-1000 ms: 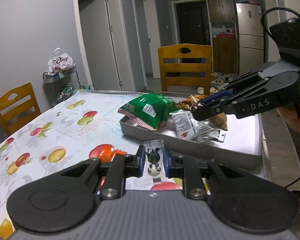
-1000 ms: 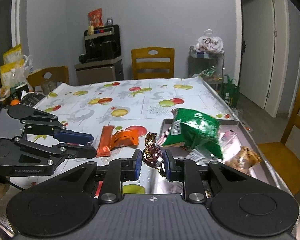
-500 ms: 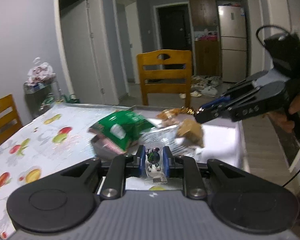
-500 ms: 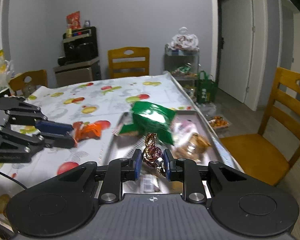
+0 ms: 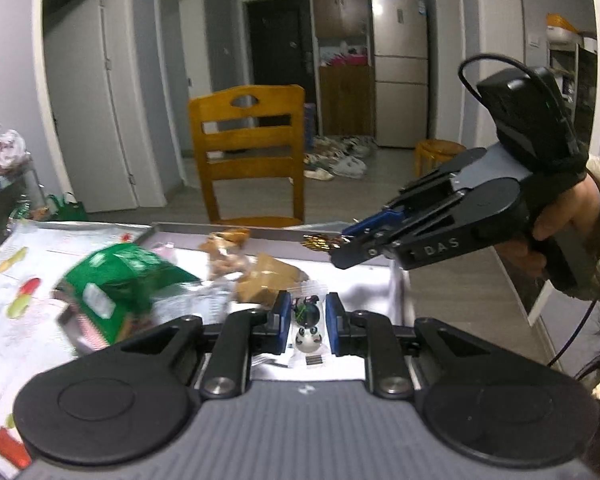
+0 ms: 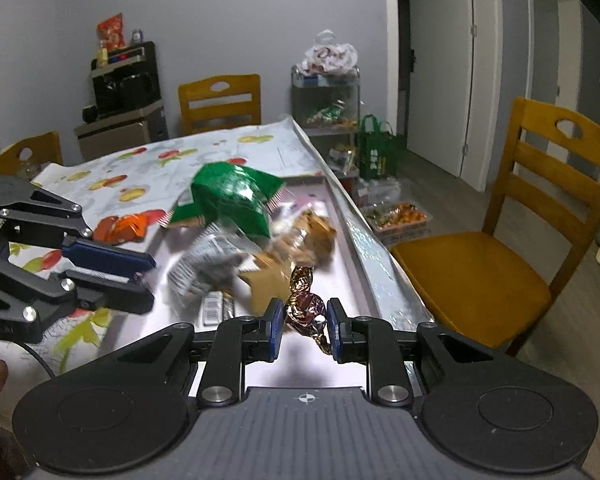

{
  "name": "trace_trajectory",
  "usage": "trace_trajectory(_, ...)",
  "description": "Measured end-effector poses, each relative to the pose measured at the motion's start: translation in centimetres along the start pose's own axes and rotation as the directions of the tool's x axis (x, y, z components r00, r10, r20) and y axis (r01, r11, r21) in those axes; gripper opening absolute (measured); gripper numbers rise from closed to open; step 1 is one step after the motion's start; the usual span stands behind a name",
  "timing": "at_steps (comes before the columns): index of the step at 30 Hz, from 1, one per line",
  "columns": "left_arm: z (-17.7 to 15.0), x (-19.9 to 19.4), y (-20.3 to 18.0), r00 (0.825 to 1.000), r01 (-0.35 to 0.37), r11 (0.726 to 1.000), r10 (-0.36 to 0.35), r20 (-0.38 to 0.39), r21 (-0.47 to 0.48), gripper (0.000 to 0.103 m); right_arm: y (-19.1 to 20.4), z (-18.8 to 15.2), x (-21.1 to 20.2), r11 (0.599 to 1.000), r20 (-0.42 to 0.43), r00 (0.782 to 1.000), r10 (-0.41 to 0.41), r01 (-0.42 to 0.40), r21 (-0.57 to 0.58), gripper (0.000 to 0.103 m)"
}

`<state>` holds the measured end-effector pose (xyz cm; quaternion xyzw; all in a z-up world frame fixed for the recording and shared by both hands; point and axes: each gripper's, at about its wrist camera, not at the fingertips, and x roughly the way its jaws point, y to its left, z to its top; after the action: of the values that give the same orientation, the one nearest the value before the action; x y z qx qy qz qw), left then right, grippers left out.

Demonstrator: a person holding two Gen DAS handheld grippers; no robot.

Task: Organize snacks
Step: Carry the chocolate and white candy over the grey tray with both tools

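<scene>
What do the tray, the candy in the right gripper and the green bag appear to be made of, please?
Tray: likely metal, a dull silver sheet with a raised rim that catches the light.
Candy, pinched in the right gripper: crinkled metallic foil, brown and gold, twisted at the ends.
Green bag: probably glossy plastic film, creased and shiny, with a crimped striped edge.

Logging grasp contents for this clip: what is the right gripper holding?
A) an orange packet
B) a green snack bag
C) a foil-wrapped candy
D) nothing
C: the right gripper is shut on a foil-wrapped candy, held over the tray.
</scene>
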<state>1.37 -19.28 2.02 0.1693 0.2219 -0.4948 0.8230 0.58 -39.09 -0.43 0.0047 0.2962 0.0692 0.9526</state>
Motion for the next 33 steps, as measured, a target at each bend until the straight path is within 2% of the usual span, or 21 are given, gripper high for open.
trace_trajectory(7,0.2,2.5,-0.5,0.998,0.038,0.999,-0.038,-0.043,-0.009,0.016,-0.7,-0.8,0.6,1.0,-0.02,1.0,0.014,-0.014,-0.017,0.025)
trace_trajectory(13,-0.2,4.8,-0.2,0.995,0.042,0.999,-0.045,-0.094,-0.029,0.016,-1.1,-1.4,0.9,1.0,-0.033,0.999,0.029,-0.029,-0.012,0.025)
trace_trajectory(33,-0.8,5.9,-0.9,0.992,0.054,0.998,-0.058,-0.113,-0.036,0.016,-1.0,-1.4,1.0,0.999,-0.037,0.999,0.033,-0.034,-0.026,0.025)
